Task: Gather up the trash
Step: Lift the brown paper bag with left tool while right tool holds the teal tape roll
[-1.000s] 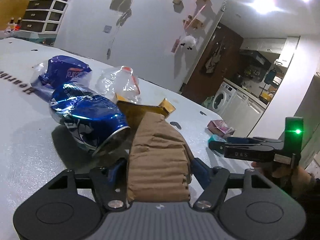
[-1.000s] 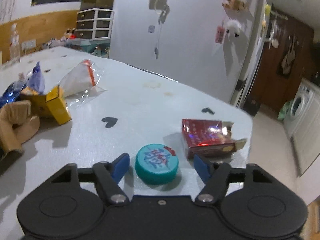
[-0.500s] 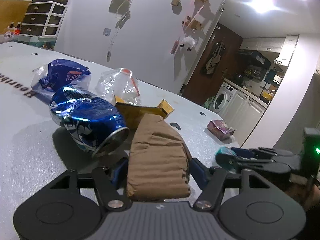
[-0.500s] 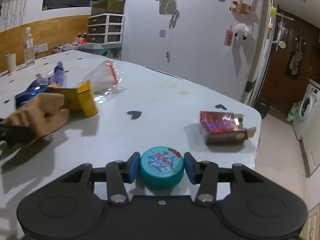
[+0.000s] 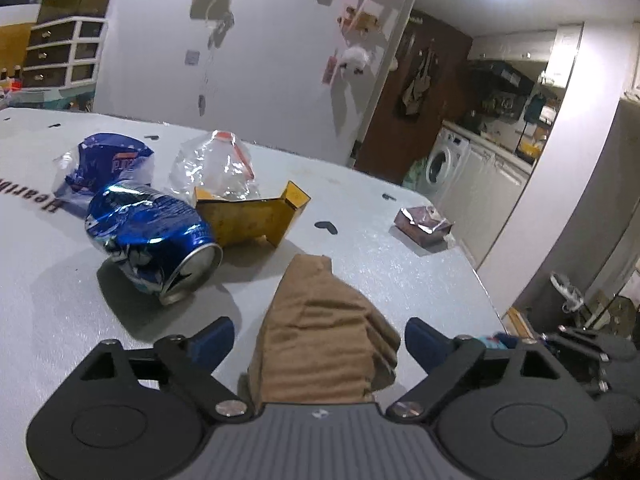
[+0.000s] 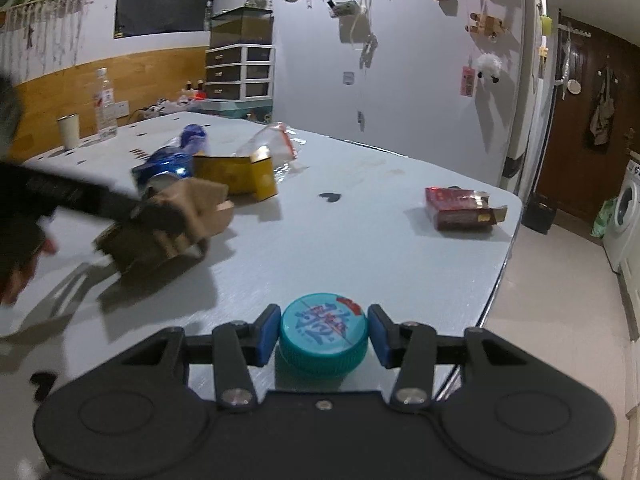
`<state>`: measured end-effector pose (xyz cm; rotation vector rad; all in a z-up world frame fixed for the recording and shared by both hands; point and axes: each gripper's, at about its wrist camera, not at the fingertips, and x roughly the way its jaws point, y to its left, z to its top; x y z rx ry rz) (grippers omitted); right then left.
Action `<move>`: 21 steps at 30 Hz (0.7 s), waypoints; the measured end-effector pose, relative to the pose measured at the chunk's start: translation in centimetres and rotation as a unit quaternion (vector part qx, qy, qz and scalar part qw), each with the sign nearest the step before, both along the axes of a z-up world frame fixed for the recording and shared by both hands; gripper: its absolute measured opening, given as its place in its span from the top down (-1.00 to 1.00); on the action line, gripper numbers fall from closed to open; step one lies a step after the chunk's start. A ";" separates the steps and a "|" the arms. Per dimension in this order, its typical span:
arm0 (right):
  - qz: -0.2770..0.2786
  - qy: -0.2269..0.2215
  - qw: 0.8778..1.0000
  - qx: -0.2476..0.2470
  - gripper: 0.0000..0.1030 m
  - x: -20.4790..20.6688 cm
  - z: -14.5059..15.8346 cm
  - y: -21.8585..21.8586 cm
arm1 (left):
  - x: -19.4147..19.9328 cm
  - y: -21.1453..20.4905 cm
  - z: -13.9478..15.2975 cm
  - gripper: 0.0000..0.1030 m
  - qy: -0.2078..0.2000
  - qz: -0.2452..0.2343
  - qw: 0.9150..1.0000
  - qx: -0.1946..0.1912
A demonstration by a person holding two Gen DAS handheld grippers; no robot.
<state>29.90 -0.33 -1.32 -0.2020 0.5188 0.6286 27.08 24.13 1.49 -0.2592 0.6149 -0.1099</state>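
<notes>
My left gripper (image 5: pixel 316 338), jaws just sprung wide, frees the brown paper wad (image 5: pixel 320 332) beside the trash pile; my right gripper (image 6: pixel 323 334) clamps the teal cap (image 6: pixel 323 330). Carry it level.

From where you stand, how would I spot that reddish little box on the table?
Find the pale table, then its far corner nearest the dark door. The red packet lies there alone, flap torn open, apart from the heap with the blue can.

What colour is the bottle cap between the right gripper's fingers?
Teal, with a blue and red printed top; the bottle cap shows best in the right wrist view.
</notes>
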 end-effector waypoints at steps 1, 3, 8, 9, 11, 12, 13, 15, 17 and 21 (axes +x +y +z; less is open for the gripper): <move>0.002 0.000 1.000 0.000 0.06 -0.3 0.1 0.0 | 0.5 0.1 0.1 -0.80 0.011 -0.004 1.000 -0.002; 0.006 0.000 1.000 0.004 0.06 -1.1 0.2 -0.2 | 1.3 0.0 0.0 -0.80 0.034 -0.011 0.999 -0.004; 0.010 -0.004 1.000 0.007 0.06 -2.3 0.8 -0.7 | 2.0 -1.0 -0.6 -0.49 0.060 -0.014 0.998 0.024; 0.009 -0.004 1.000 0.010 0.06 -2.5 0.9 -0.8 | 1.7 -1.1 -0.5 -0.45 0.058 -0.009 0.998 0.027; 0.006 -0.006 1.000 0.016 0.06 -2.9 1.3 -1.3 | 1.1 -1.5 -0.3 -0.39 0.049 -0.001 0.998 0.038; 0.004 -0.007 1.000 0.019 0.06 -3.1 1.5 -1.6 | 0.7 -1.8 -0.2 -0.38 0.043 0.002 0.998 0.048; 0.001 -0.010 1.000 0.022 0.06 -3.3 1.7 -1.9 | 0.2 -2.1 0.0 -0.37 0.038 0.006 0.998 0.059; -0.002 -0.016 0.999 0.028 0.06 -3.8 2.1 -2.5 | -0.9 -2.8 0.3 -0.34 0.028 0.010 0.997 0.070; -0.005 -0.021 0.999 0.035 0.06 -4.3 2.6 -3.1 | -2.1 -3.7 0.9 -0.16 0.015 0.010 0.997 0.078; -0.011 -0.027 0.999 0.044 0.06 -5.2 3.2 -4.1 | -4.3 -5.4 2.1 -0.12 -0.007 0.007 0.996 0.090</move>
